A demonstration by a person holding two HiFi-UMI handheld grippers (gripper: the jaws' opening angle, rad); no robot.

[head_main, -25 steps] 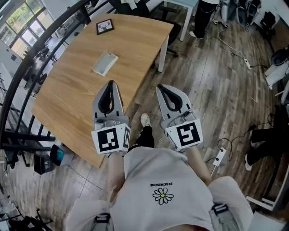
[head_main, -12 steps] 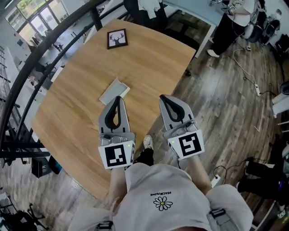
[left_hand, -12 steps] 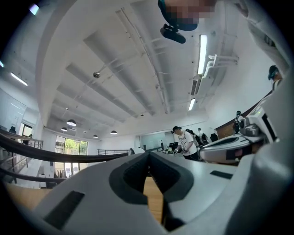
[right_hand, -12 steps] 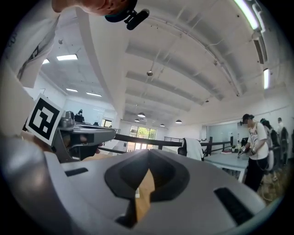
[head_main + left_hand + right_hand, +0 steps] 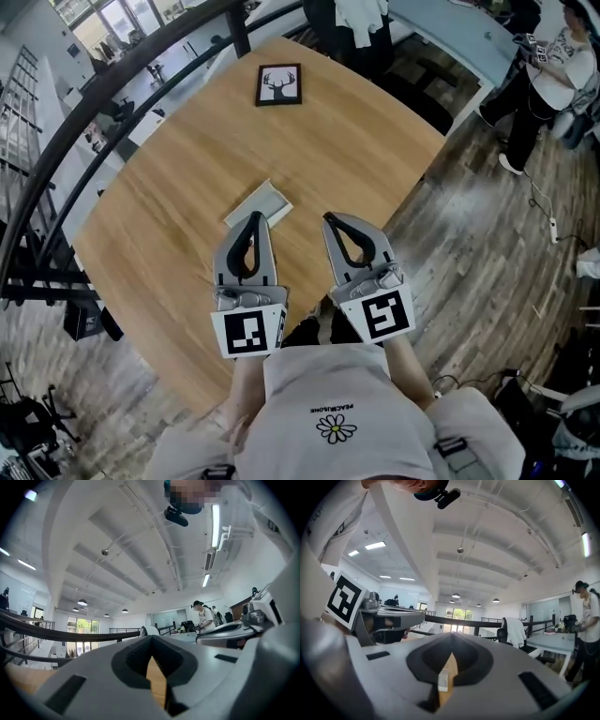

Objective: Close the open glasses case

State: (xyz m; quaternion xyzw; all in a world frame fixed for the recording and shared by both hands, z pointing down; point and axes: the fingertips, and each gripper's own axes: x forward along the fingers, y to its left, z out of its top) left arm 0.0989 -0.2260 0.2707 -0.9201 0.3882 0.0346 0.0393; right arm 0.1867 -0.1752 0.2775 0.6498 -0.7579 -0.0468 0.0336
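Note:
The glasses case [image 5: 259, 204], a pale grey flat box, lies on the round wooden table [image 5: 356, 141] near its front part in the head view. My left gripper [image 5: 255, 217] is shut, and its tip sits just at the case's near edge; I cannot tell whether it touches. My right gripper [image 5: 329, 218] is shut and empty, a hand's width to the right of the case over the table's edge. In the left gripper view the left gripper [image 5: 151, 638] shows only wood through its loop. In the right gripper view the right gripper [image 5: 451, 634] shows wood and a small pale piece.
A framed deer picture [image 5: 279, 84] lies at the table's far side. A dark curved railing [image 5: 66, 150] runs along the left. People [image 5: 548, 70] stand at the upper right beside another desk [image 5: 469, 33]. Wood floor lies to the right of the table.
Both grippers have come forward over the table, from beyond its edge toward the case. The left tip now reaches the case's near edge. Both jaws stay shut.

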